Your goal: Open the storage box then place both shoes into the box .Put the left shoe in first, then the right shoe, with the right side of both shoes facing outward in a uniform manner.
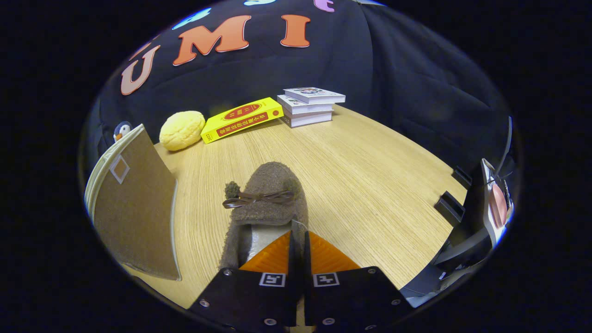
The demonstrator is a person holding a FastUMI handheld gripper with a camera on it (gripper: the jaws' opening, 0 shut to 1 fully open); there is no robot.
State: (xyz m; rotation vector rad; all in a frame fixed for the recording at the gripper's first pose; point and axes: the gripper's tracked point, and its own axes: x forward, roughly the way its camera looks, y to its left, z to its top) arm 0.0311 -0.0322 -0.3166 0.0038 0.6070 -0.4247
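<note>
My tongs (299, 233) are pinched nearly closed on the right edge of a fuzzy brown shoe (266, 203) with a ribbon bow, its toe pointing away across the wooden surface (370, 185). To its left stands the storage box's (132, 208) brown flap. Beyond lie a yellow bun-shaped toy (181, 130), a yellow book (243, 119) and a stack of books (310, 106).

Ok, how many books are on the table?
4: a yellow book lying beside the yellow bun, and a stack of three just right of it, all far beyond the tongs, which pinch the slipper.
</note>
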